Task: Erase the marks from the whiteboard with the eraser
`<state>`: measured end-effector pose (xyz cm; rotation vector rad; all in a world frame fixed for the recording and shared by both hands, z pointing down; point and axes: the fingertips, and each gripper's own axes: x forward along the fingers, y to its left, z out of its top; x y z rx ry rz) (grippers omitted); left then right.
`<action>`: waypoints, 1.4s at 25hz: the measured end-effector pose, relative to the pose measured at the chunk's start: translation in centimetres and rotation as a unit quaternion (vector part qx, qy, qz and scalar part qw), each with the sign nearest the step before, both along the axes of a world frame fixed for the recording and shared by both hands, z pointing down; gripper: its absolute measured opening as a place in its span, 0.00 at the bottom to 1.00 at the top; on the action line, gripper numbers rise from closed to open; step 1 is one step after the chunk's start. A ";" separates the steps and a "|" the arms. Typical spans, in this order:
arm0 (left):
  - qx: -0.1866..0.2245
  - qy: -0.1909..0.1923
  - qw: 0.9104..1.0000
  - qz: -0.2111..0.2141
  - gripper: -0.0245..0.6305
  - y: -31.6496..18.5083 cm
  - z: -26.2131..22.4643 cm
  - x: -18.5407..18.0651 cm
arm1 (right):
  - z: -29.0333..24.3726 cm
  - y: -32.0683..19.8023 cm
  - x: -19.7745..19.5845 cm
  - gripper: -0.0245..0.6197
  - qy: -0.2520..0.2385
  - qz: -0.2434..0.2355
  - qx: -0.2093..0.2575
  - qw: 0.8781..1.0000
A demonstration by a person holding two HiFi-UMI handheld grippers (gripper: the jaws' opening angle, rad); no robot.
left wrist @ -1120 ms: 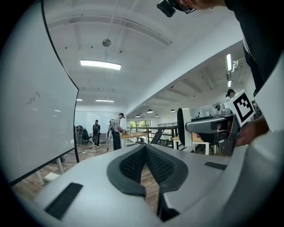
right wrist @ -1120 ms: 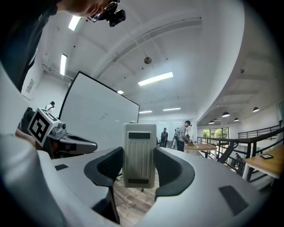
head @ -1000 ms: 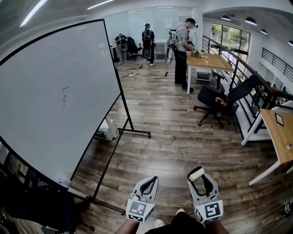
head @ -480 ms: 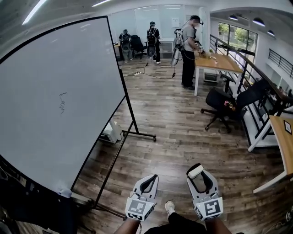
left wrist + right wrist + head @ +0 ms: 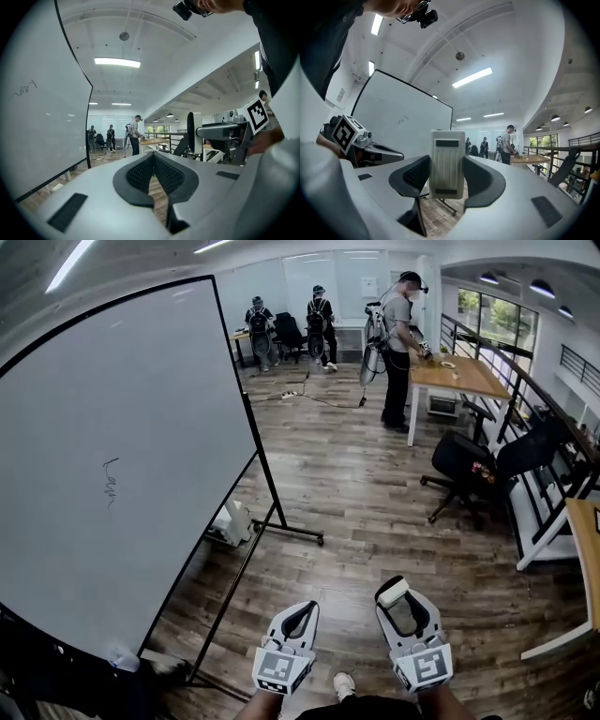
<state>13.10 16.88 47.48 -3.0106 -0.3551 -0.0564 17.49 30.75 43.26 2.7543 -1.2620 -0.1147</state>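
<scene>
Clearly I'm not wiping yet: my right gripper is clamping the eraser, my left gripper is riding with jaws together (nothing in them), and the marks are sitting on the whiteboard at ten o'clock.

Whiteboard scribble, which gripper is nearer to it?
Left. The left gripper is low and right of the scribble on the whiteboard; the right gripper, shut on the eraser, sits farther right.

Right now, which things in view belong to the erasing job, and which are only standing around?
For the job: whiteboard, pen mark on it, eraser held in the right tongs.
Just around: office chair, wooden desk, people at the back.
</scene>
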 end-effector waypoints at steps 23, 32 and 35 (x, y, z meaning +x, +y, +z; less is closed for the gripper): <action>-0.008 0.037 0.991 -0.125 0.07 -20.3 -2.3 6.1 | -0.8 -23.4 8.3 0.42 0.010 -0.139 0.007 0.990; -0.001 0.050 0.978 -0.201 0.07 -34.7 -1.9 3.4 | -0.6 -38.6 7.6 0.42 0.022 -0.205 0.007 0.978; -0.003 0.051 0.974 -0.222 0.07 -38.0 -1.9 1.8 | -0.8 -42.4 6.6 0.42 0.026 -0.228 0.005 0.973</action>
